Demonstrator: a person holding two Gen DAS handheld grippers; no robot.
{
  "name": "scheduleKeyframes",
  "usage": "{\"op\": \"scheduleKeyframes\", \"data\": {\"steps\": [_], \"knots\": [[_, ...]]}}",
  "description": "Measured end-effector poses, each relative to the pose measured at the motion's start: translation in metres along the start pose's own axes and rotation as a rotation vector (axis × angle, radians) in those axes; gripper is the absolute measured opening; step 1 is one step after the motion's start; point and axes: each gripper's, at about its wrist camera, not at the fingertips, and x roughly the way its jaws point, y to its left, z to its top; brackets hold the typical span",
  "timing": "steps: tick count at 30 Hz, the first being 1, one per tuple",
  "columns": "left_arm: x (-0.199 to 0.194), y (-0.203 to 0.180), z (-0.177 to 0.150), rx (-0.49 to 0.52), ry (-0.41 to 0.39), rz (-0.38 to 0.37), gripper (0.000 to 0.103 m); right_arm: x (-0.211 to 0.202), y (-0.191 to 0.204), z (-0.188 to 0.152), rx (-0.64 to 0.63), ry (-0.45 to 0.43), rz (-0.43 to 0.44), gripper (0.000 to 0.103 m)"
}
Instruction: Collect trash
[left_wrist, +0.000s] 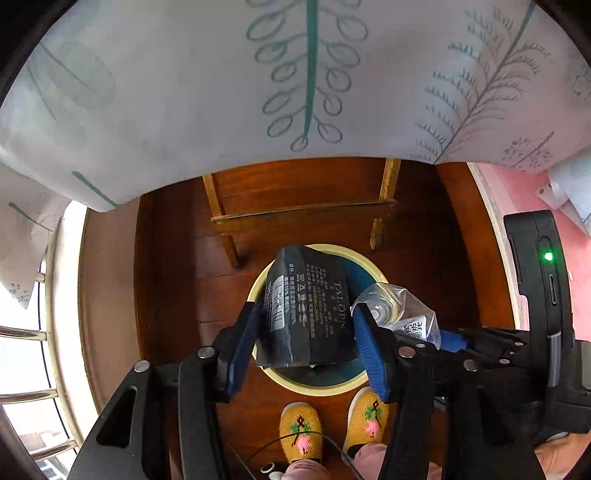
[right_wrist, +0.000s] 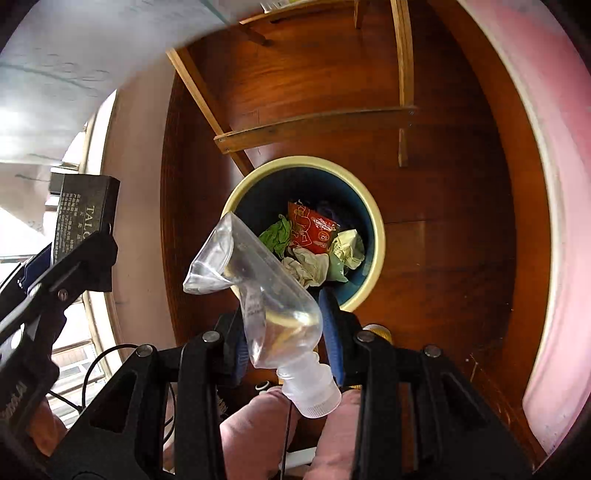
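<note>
Cream-rimmed bin (right_wrist: 376, 236) is holding crumpled paper (right_wrist: 310, 264) and a red wrapper (right_wrist: 312, 232). Left gripper (left_wrist: 306, 343) is spreading loose around a black box (left_wrist: 306, 314); right gripper (right_wrist: 286, 339) is pinching a crushed bottle (right_wrist: 266, 295).

One bin (right_wrist: 376, 236) stood on the floor. One black box (left_wrist: 306, 310) and one crushed clear bottle (right_wrist: 258, 291) were present. Two grippers were in view: left (left_wrist: 301, 343) and right (right_wrist: 284, 332). Two yellow slippers (left_wrist: 300, 430) were visible. Inside the bin: one red wrapper (right_wrist: 310, 229); the number of crumpled paper pieces could not be determined.
</note>
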Motion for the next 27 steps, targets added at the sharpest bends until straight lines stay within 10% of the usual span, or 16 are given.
{"op": "scheduleKeyframes", "data": {"steps": [4, 12, 27], "knots": [[0.022, 0.011, -0.004, -0.027, 0.012, 0.009, 0.086, 0.026, -0.011, 0.004, 0.035, 0.025, 0.029, 0.052], [0.031, 0.032, -0.003, -0.079, 0.003, 0.025, 0.088, 0.03, -0.01, 0.003, -0.008, -0.04, 0.033, 0.063], [-0.106, 0.027, 0.019, -0.055, -0.084, 0.095, 0.088, -0.089, 0.041, 0.0, -0.086, -0.145, -0.035, 0.069]]}}
